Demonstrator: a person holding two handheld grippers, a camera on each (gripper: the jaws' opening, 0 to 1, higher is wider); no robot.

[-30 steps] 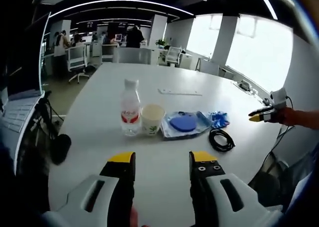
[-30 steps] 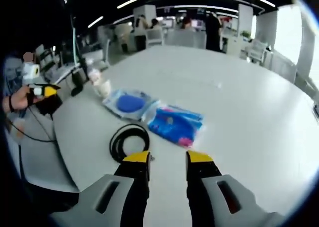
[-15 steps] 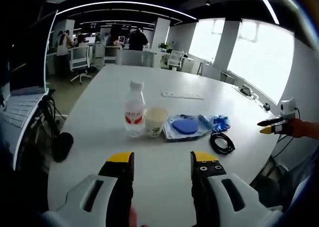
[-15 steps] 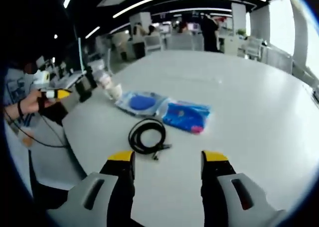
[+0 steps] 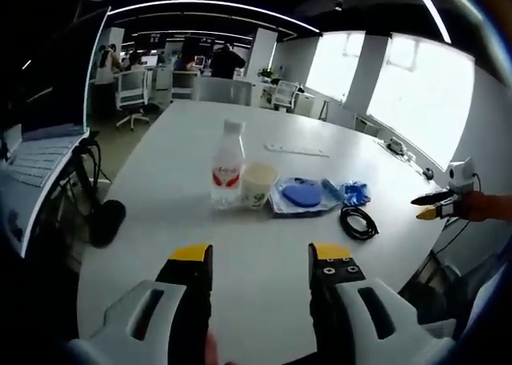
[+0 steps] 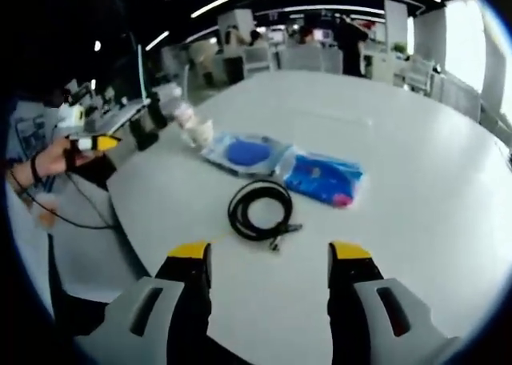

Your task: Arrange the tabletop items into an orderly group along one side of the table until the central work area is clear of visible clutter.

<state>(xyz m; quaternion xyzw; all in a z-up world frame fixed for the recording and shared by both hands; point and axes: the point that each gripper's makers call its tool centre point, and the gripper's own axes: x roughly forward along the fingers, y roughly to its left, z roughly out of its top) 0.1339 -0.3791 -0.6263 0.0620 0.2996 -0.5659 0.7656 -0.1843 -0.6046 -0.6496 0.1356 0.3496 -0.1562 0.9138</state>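
Tabletop items are sitting in a loose row on the white worktop (image 5: 264,245), and I'm looking at them from both ends right now. In the left gripper view I'm seeing the water bottle (image 5: 228,164) standing upright with the paper cup (image 5: 258,184) just beside it, then the clear packet with a blue disc (image 5: 301,195), the blue packet (image 5: 353,193) and the coiled black cable (image 5: 359,222) nearest the worktop edge. My left gripper (image 5: 259,257) is hovering over bare worktop short of the row, its fingers released and grasping nothing. In the right gripper view I'm holding the right gripper (image 6: 270,253) just short of the cable (image 6: 261,210), fingers spread wide and empty, with the blue packet (image 6: 324,178) and the disc packet (image 6: 246,152) lying beyond it, touching each other. Across the worktop, each gripper is showing up small in the other's view, held in a hand.
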